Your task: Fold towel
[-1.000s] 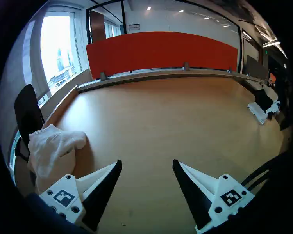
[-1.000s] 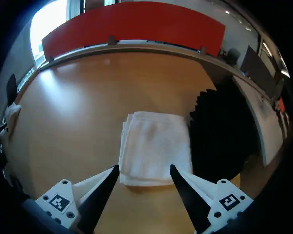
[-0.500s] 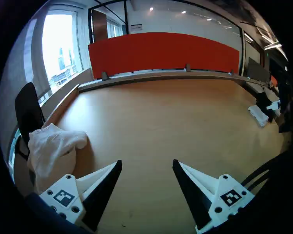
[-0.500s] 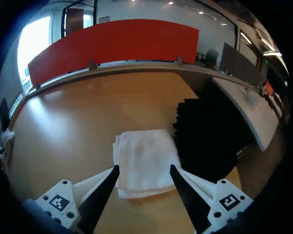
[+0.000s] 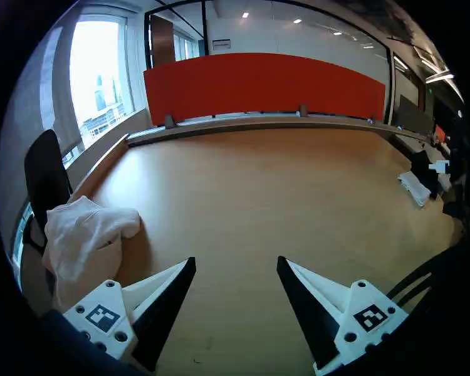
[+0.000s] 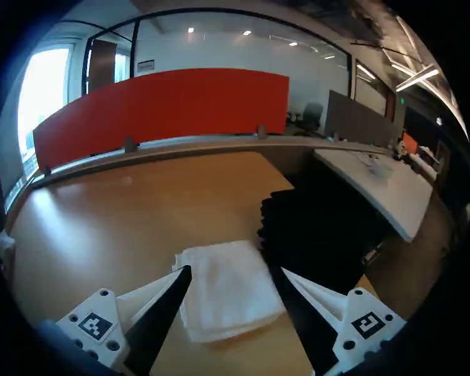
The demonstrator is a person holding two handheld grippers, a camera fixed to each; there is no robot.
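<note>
In the right gripper view a folded white towel [image 6: 229,294] lies flat on the wooden table [image 6: 128,213], just ahead of and below my right gripper [image 6: 232,279], which is open and holds nothing. In the left gripper view my left gripper [image 5: 236,269] is open over bare wood [image 5: 266,188]. A loose, crumpled white towel [image 5: 84,235] hangs over the table's left edge beside it. The folded towel [image 5: 415,187] appears small at the far right, with the other gripper [image 5: 440,167] above it.
A red divider panel [image 5: 260,84] runs along the table's far edge. A black chair [image 5: 44,175] stands at the left by the window. Black foam or cloth [image 6: 316,225] lies right of the folded towel, and a white desk [image 6: 385,188] stands beyond it.
My right gripper has lifted and tilted up away from the folded towel, so the towel sits lower and smaller in its view. The left gripper has barely moved.
</note>
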